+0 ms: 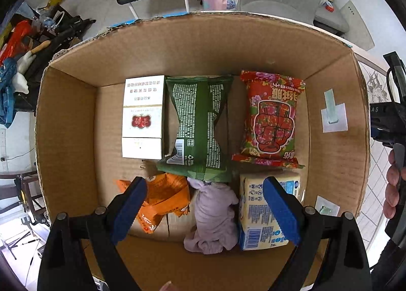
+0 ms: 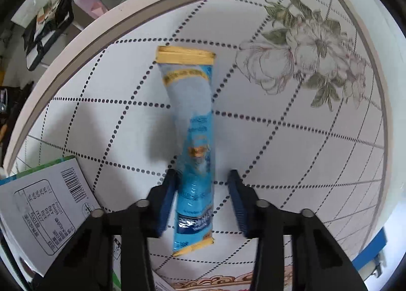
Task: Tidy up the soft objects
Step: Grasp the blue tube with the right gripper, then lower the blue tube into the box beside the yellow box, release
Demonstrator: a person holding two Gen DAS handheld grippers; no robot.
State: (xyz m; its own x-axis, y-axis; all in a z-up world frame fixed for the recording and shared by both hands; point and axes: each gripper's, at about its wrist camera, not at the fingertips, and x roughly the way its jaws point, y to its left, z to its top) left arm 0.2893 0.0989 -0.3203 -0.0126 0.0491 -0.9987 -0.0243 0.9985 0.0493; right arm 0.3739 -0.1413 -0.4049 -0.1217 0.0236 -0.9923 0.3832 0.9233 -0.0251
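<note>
Sachet [image 2: 192, 123] blurred, inside right tool [image 2: 202, 174], unclamped; left tool [image 1: 205, 180] spread wide, covers pt of orange pkt [image 1: 166, 193].

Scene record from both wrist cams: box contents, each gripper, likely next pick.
container: cardboard box, open top
contents: white carton, green packet, red packet, orange packet, purple cloth, yellow pack
left gripper: open, over the purple cloth
right gripper: open, fingers straddle blue sachet lying on table
likely next: grip the sachet
</note>
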